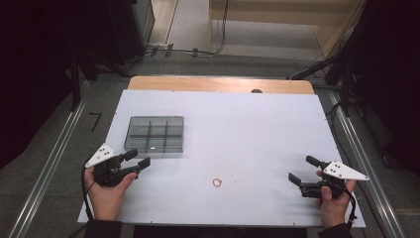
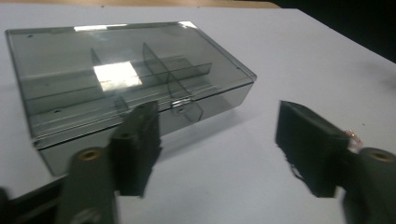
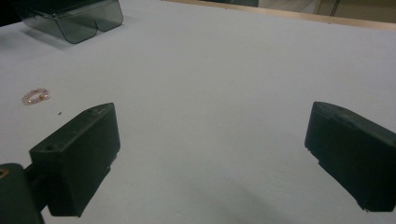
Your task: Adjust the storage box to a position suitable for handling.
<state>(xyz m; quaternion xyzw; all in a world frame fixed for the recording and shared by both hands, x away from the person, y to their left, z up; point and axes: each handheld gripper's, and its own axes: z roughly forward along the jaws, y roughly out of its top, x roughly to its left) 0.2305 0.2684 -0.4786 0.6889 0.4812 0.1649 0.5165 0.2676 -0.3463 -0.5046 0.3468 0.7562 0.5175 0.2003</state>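
A shallow rectangular box [image 1: 154, 134] of smoke-grey transparent plastic lay flat on the left half of the white desk [image 1: 257, 129]. Its hinged lid was closed, with a small clasp at the front edge seen in the left gripper view. Internal partitions divided it into compartments; no contents could be made out through the tinted lid, which carried a bright reflection.

A small ring [image 1: 217, 182], pinkish with gold-coloured points, lay directly on the desk surface near the front edge, well apart from the box and roughly between the two tools.

The left tool [image 1: 137, 161] was held in the person's left hand [image 1: 106, 191] just beside the front-left corner of the box. Its two black, block-shaped jaws stood wide apart and gripped nothing.

The right tool [image 1: 303, 170] was held in the right hand [image 1: 333, 206] near the right front of the desk, pointing toward the ring. Its jaws were likewise spread wide and empty.

The desk surface was smooth and matte, with a strip of wood-coloured edge at the far side.
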